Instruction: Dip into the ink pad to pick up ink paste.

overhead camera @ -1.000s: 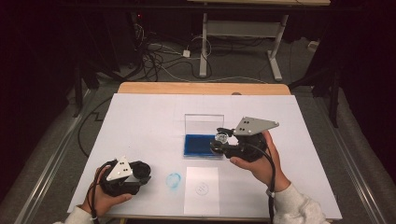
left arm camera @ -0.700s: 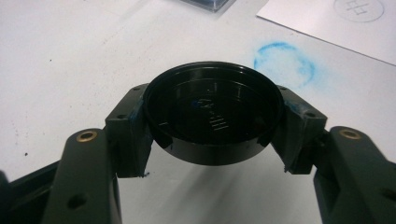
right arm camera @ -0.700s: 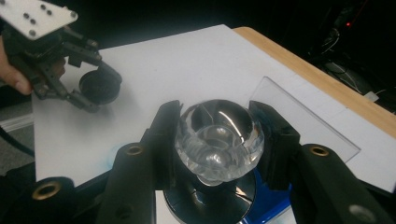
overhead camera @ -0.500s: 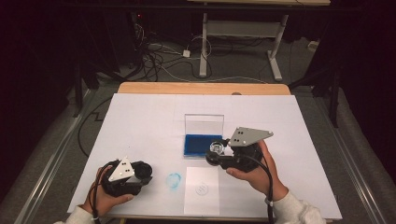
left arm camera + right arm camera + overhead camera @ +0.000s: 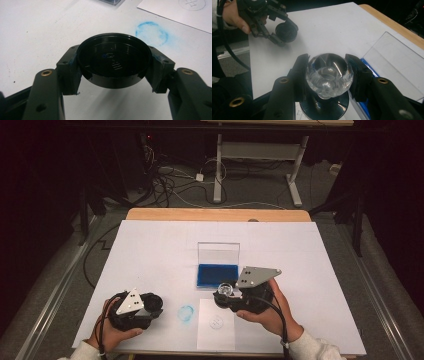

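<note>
While a white-covered counter (image 5: 150,250) is lit in a dark room, a clear-knobbed stamp (image 5: 329,72) is clamped between the right gripper (image 5: 225,296)'s jaws and a black lid (image 5: 113,60) between the left gripper (image 5: 150,306)'s.

Two grippers (image 5: 150,306) (image 5: 223,296), one black cap (image 5: 113,61), one clear-knobbed stamp (image 5: 329,75), one ink pad (image 5: 217,275), one paper sheet (image 5: 216,330), one blue smudge (image 5: 185,313).

left gripper (image 5: 113,72) fingers clamp black round lid (image 5: 113,62) | blue ink ring (image 5: 151,32) on white sheet beyond
</note>
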`<state>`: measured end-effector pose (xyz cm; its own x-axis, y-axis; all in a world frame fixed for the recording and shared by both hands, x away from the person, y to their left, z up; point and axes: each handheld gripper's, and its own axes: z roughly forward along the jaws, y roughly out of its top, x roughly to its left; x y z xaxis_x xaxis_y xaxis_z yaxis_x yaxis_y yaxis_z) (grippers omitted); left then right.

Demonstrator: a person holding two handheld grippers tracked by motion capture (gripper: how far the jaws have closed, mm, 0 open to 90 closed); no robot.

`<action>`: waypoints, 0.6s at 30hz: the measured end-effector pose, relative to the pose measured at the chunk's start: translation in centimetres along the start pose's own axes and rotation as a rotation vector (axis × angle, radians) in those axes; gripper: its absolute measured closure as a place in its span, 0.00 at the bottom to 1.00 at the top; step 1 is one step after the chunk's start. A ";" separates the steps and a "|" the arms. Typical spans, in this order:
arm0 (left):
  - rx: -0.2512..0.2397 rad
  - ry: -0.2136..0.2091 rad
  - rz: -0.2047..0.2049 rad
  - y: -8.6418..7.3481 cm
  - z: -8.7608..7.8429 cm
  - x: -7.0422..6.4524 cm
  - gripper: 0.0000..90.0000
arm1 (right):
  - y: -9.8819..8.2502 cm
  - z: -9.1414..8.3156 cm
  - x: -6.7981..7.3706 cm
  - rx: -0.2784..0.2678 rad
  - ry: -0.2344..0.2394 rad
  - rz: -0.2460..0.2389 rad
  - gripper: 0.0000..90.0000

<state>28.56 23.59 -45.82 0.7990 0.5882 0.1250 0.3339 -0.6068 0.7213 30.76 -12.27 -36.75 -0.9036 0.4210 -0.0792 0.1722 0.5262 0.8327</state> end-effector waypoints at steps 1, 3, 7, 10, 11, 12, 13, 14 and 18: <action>0.000 0.000 0.001 0.0 0.0 0.0 0.41 | -0.1 0.0 0.1 0.003 0.001 -0.001 0.62; 0.000 -0.001 0.001 0.0 0.0 0.0 0.41 | -0.2 0.1 0.2 0.008 0.010 0.000 0.63; 0.003 -0.001 0.000 0.0 0.0 0.0 0.41 | -0.8 0.5 0.6 0.039 0.020 -0.011 0.63; 0.004 -0.001 0.002 0.0 0.1 0.0 0.41 | -1.3 1.0 0.9 0.072 0.035 -0.014 0.62; 0.004 -0.003 0.001 0.0 0.1 0.0 0.41 | -1.4 1.2 1.0 0.084 0.040 -0.018 0.62; 0.002 -0.003 -0.001 0.0 0.1 0.0 0.41 | -1.6 1.4 1.1 0.094 0.041 -0.022 0.62; 0.002 -0.004 -0.001 0.0 0.1 0.0 0.41 | -1.7 1.5 1.2 0.103 0.047 -0.023 0.62; 0.004 -0.004 -0.001 0.0 0.0 0.0 0.41 | -1.9 1.8 1.4 0.114 0.051 -0.021 0.62; 0.003 -0.003 -0.001 0.0 0.0 0.0 0.41 | -2.6 2.5 1.7 0.147 0.066 -0.027 0.62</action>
<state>28.57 23.59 -45.82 0.8004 0.5869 0.1219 0.3363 -0.6080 0.7192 29.73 -11.06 -40.49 -0.9317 0.3583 -0.0600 0.1989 0.6414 0.7410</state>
